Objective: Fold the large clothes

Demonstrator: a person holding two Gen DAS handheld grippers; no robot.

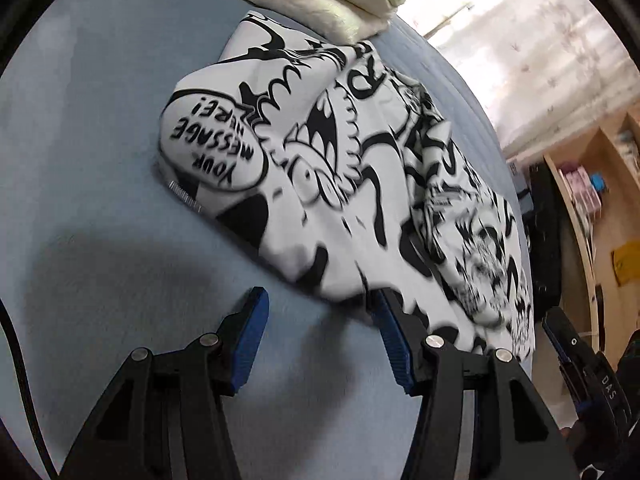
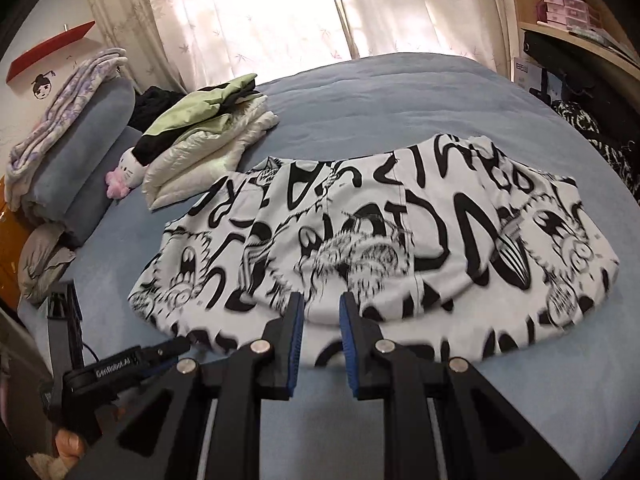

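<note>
1. The wide bed covered in a pale blue sheet [image 2: 400, 92] is the work surface; near its middle lies the task's thing, a large white garment printed all over with black cartoon lettering and monsters [image 2: 360, 232].
2. That printed garment looks partly folded: its sides seem turned in, giving a compact, roughly rectangular bundle, with a speech-bubble panel [image 1: 212, 144] lying on top at one end. I judge at least one more fold is left, since the near hem is loose and rumpled.
3. Beside it, toward the pillows, sits a stack of folded clothes, cream quilted with pale green and black on top [image 2: 204, 136], probably work already done.
4. The left gripper [image 1: 320, 312] has its blue-padded jaws standing about half apart, empty, just at the garment's near edge.
5. The right gripper [image 2: 321, 312] has its jaws narrow but parted, nothing pinched between them, hovering over the near hem.
</note>
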